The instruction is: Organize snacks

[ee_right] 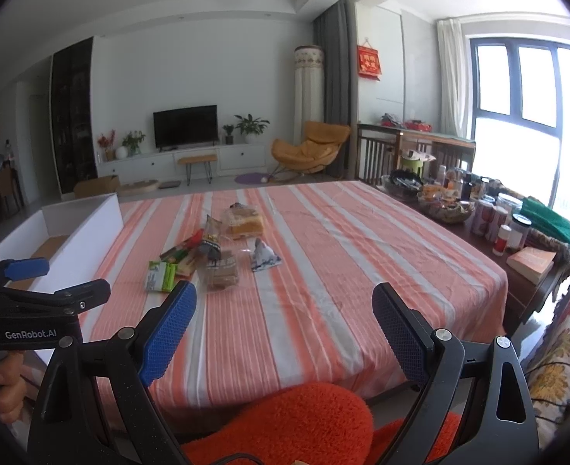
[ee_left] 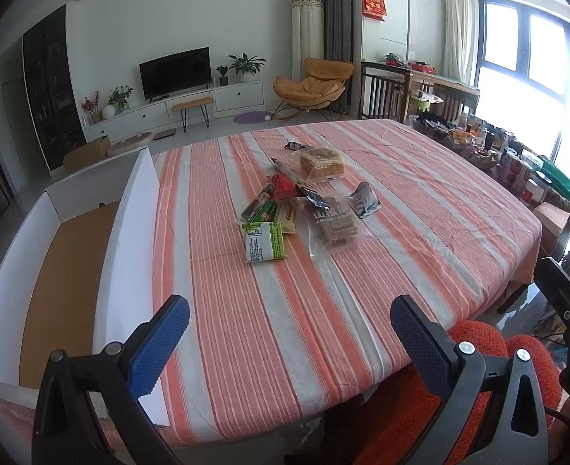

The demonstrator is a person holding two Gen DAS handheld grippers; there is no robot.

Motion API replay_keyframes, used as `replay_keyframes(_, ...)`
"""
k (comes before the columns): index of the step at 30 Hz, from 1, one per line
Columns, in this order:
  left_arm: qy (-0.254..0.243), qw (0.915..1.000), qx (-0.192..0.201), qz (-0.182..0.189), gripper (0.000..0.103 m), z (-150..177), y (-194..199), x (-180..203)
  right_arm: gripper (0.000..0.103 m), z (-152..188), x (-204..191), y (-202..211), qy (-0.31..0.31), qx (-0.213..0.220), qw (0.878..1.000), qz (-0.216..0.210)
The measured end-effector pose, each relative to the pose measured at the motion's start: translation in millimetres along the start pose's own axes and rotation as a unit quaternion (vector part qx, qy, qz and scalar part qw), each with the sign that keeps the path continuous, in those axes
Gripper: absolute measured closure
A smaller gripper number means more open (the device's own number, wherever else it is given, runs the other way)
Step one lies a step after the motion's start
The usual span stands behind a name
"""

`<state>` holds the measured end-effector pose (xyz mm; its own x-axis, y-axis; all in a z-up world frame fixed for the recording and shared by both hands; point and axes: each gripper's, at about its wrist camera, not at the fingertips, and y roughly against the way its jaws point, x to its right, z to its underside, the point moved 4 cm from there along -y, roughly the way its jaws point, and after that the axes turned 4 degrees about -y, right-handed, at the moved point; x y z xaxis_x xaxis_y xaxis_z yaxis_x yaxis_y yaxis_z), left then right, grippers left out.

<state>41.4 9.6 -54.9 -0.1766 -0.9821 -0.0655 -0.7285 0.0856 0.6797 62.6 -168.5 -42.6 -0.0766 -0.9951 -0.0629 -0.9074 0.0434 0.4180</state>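
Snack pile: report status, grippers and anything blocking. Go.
Left gripper open, empty; right gripper open, empty. Snack pile loose mid-table on the striped cloth, untouched. White box at left, no snacks visible inside. Path clear.

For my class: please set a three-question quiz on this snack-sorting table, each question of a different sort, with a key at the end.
1. True or false: the left hand-held gripper is shut on a snack.
2. Multiple choice: the white box lies where, relative to the snack pile?
A. on the pile's left
B. on the pile's right
C. on top of the pile
3. Fill in: the green-and-white packet lies at the pile's ____ edge, the one closest to both grippers.

Key
1. False: both it and the right hand-held gripper are open and hold nothing.
2. A
3. near
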Motion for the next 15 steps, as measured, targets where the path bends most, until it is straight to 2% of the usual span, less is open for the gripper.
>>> replay_keyframes(5,0.004,0.9995,-0.030,-0.012,0.000,6.5,-14.4,-6.6,0.009,3.6,-1.1,-6.2,0.001,-0.011,1.000,-0.005)
replay_keyframes(15,-0.003,0.9980,-0.058,-0.027,0.000,12.6,-33.6,-6.5,0.009,8.4,-0.2,-7.5,-0.004,-0.019,1.000,-0.007)
